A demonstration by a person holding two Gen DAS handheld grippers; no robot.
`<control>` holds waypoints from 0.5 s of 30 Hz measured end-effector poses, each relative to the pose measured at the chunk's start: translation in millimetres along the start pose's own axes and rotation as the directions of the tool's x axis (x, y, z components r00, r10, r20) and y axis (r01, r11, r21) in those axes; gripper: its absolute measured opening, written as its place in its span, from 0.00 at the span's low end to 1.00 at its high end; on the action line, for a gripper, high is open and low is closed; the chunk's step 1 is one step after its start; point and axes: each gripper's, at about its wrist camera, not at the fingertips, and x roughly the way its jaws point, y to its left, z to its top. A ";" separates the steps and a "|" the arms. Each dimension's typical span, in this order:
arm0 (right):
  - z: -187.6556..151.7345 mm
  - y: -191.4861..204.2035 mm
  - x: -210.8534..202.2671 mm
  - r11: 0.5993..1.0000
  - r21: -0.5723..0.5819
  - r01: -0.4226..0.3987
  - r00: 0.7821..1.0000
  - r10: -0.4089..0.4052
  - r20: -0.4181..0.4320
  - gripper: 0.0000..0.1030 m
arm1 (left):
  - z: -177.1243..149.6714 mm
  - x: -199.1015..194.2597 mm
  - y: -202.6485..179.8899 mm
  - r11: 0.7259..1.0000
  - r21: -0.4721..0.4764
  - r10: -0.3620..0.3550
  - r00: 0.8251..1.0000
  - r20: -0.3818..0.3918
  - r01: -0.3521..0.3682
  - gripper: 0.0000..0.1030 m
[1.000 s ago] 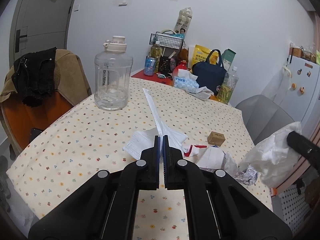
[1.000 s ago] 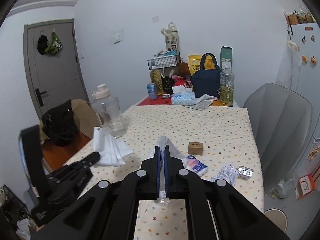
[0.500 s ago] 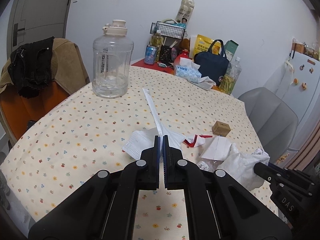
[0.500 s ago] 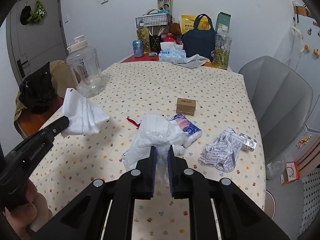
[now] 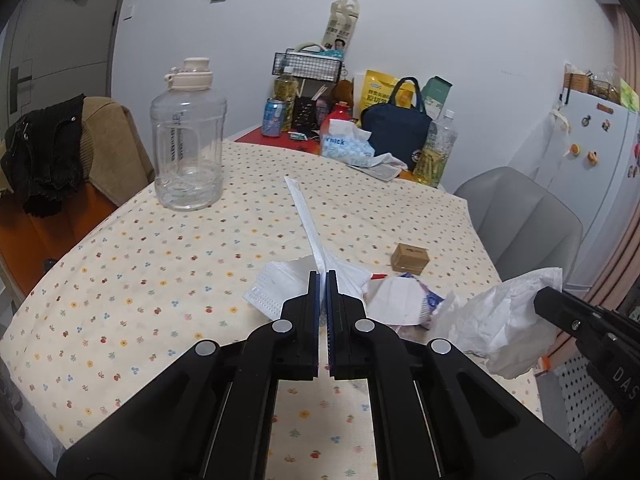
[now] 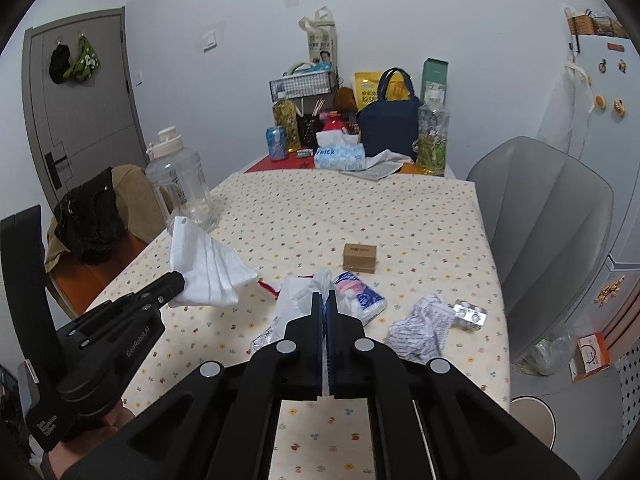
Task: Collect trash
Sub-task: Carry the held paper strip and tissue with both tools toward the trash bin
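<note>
The right tongs have just been closing and are now clamped on a crumpled white plastic bag; half a second ago their jaws stood slightly apart around that bag. In the left wrist view the bag now hangs lifted beside the tabletop's near right corner, where before it sagged lower against the litter. The left tongs stay pinched on a folded white tissue, seen edge-on in their own view and as a fanned sheet from the right wrist.

On the left tongs' body the words "GenRobot.AI" and "Data Acquisition System" can be read; the right body shows "DAS". The blue tissue pack at the far end reads "nick". Print on the large clear water jug is too small to read.

Just past the right tongs on the flowered tabletop lie a blue-and-pink wrapper, touching the bag, then a small brown box further out. To their right lie a crumpled printed leaflet and a silver blister pack. A white face mask lies right under the left tongs' tips.
</note>
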 end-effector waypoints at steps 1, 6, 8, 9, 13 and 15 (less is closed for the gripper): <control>1.0 -3.5 -4.6 1.000 0.006 0.007 1.000 -0.007 0.011 0.02 | 0.7 -0.9 -4.1 1.000 0.007 -0.005 1.000 0.002 0.005 0.04; 3.3 -24.2 -22.4 0.999 0.038 0.027 0.999 -0.029 0.046 0.02 | 3.4 -5.6 -25.7 0.999 0.039 -0.029 1.000 0.010 0.029 0.04; 2.9 -32.9 -27.9 0.998 0.053 0.035 0.998 -0.038 0.056 0.02 | 4.5 -7.4 -36.0 0.998 0.056 -0.041 0.999 0.013 0.041 0.04; 2.7 -38.0 -31.3 0.997 0.061 0.041 0.997 -0.044 0.061 0.02 | 5.0 -8.2 -42.6 0.997 0.066 -0.049 0.999 0.014 0.048 0.04; 0.7 -57.9 -43.2 0.994 0.092 0.061 0.995 -0.068 0.077 0.02 | 5.4 -10.3 -66.8 0.992 0.099 -0.078 0.997 0.014 0.076 0.04; -0.8 -69.6 -49.1 0.991 0.109 0.076 0.993 -0.085 0.084 0.02 | 5.3 -11.0 -82.3 0.988 0.120 -0.099 0.995 0.013 0.096 0.04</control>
